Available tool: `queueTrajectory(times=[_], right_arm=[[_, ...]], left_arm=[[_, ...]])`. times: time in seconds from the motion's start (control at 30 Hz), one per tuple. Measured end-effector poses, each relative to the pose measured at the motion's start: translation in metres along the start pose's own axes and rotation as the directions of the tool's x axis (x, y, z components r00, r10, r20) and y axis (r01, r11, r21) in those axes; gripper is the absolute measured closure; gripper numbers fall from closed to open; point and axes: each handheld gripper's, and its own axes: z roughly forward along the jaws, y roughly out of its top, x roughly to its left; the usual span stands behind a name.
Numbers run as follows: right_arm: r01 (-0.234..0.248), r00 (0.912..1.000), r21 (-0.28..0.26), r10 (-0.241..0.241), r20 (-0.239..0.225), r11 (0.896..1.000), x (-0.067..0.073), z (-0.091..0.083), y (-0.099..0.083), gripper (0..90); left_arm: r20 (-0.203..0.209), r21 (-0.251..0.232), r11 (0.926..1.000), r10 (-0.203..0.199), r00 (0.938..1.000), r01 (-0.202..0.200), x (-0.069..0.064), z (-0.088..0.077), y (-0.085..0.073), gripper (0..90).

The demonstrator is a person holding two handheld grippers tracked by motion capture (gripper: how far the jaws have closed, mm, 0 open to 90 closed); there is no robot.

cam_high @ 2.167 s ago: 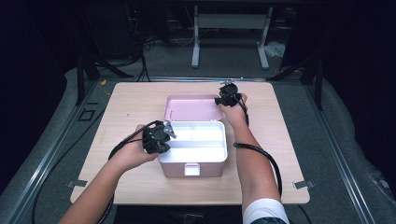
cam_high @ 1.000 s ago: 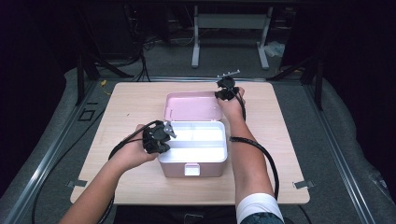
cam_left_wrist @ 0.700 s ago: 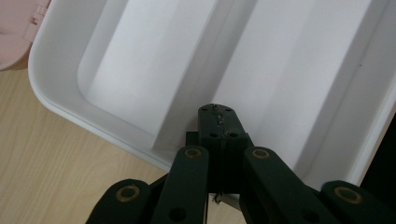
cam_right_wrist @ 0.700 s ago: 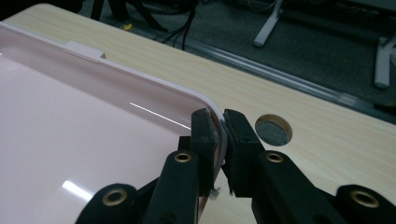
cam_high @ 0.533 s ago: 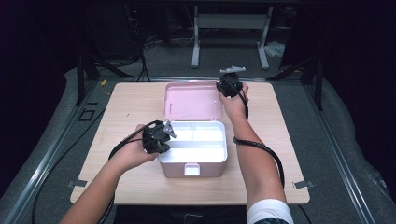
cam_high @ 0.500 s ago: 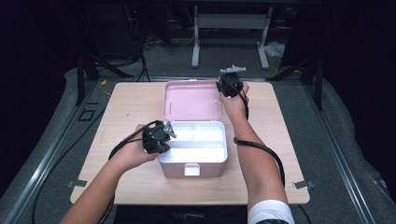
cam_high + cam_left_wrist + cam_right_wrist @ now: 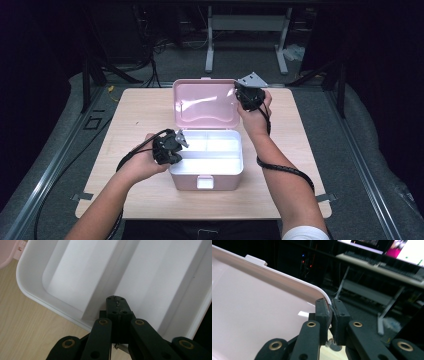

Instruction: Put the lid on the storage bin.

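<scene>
Resting on tabletop: box, left claw pinching its rim steady, right claw gripping, swinging lid open.

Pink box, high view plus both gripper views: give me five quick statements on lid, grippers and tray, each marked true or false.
1. The lid of the pink box stands raised and open. True.
2. The right gripper is shut on a corner of the lid's rim. True.
3. The left gripper is clamped on the lid. False: its jaws are shut and sit at the white tray inside the box, by a divider wall.
4. The tray's compartments hold small parts. False: what shows of them is bare white.
5. The box sits on a wooden table. True.
</scene>
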Motion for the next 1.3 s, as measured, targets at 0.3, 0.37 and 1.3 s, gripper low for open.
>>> queueTrajectory(times=[0.3,0.37,1.3], right_arm=[[0.099,0.9944,-0.107,-0.095,0.045,0.989,0.012,-0.039,0.002,85.3],[0.124,0.9913,-0.13,-0.117,0.06,0.984,0.016,-0.048,0.001,85.5],[0.2,0.9797,-0.249,-0.188,0.069,0.948,0.046,-0.137,-0.031,85.5]], left_arm=[[-0.007,-0.003,1.0,-0.003,1.0,0.003,-0.001,0.0,-0.001,90.0],[-0.013,-0.006,1.0,-0.003,0.9999,0.003,-0.002,0.0,-0.001,90.0],[0.047,-0.107,0.9932,-0.042,0.998,0.047,0.001,-0.021,-0.007,90.0]])
